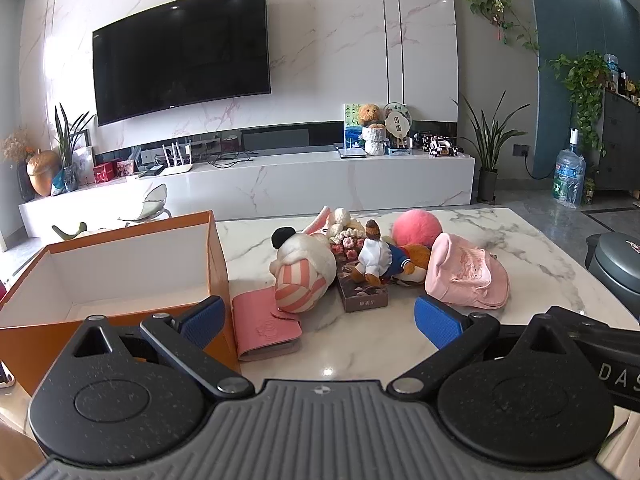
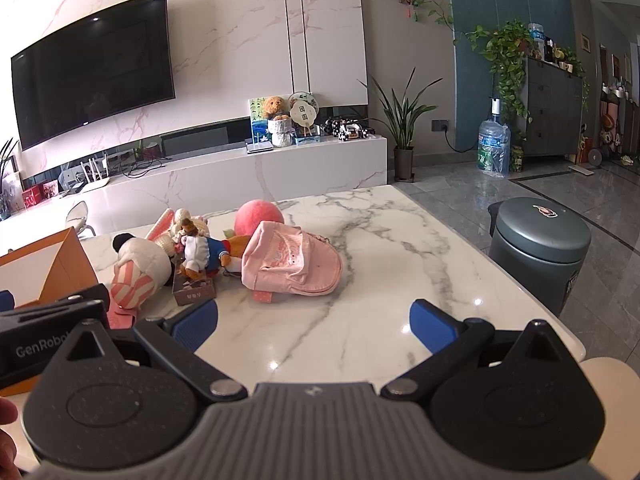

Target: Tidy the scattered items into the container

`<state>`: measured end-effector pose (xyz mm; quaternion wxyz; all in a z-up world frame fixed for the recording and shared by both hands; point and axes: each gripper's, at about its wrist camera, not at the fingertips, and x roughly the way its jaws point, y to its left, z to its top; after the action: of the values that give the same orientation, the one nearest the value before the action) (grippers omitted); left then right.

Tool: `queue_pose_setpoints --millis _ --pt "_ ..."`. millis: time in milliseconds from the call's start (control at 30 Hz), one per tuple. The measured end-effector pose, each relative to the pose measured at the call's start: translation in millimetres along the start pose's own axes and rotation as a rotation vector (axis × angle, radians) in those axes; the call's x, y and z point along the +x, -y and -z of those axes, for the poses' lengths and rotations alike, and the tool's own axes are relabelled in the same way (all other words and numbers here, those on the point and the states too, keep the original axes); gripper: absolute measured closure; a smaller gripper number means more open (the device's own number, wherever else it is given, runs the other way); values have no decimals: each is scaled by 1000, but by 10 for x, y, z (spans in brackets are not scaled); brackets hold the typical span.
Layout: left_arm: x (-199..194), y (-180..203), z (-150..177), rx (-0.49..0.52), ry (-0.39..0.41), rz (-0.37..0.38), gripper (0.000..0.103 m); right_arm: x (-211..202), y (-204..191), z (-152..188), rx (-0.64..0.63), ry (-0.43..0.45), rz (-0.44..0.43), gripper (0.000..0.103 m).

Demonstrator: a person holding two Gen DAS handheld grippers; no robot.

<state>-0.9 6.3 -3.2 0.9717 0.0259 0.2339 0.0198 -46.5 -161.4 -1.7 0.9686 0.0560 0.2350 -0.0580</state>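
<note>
Here, both tools hover low over the marble tabletop [image 1: 500, 240], each spread wide and holding nothing. The left tool [image 1: 318, 320] has its blue pads well apart; the left pad [image 1: 202, 320] sits in front of the orange box's near corner, though contact cannot be judged, and the right pad [image 1: 438, 326] is just short of the pink cap [image 1: 466, 276]. The right tool [image 2: 314, 324] is likewise fully spread over bare marble, touching no item, with the cap [image 2: 292, 264] ahead and to the left. The orange box [image 1: 120, 272], white inside, stands open on the left side of the tabletop with nothing visible inside. Scattered items lie clustered right of it: a pink wallet [image 1: 266, 328] just beside the box wall, a striped plush [image 1: 306, 272] resting on the wallet's far end, a small dark carton [image 1: 362, 292], a bear doll in blue [image 1: 384, 258] lying across the carton, a pink fluffy ball [image 1: 416, 228] behind, and a crocheted toy [image 1: 344, 228].
</note>
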Motion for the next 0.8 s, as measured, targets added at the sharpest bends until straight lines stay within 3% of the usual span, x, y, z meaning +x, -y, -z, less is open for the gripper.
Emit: queue_pose_setpoints --millis 800 --pt "97 10 25 5 -24 1 0 78 -20 29 -5 5 3 0"
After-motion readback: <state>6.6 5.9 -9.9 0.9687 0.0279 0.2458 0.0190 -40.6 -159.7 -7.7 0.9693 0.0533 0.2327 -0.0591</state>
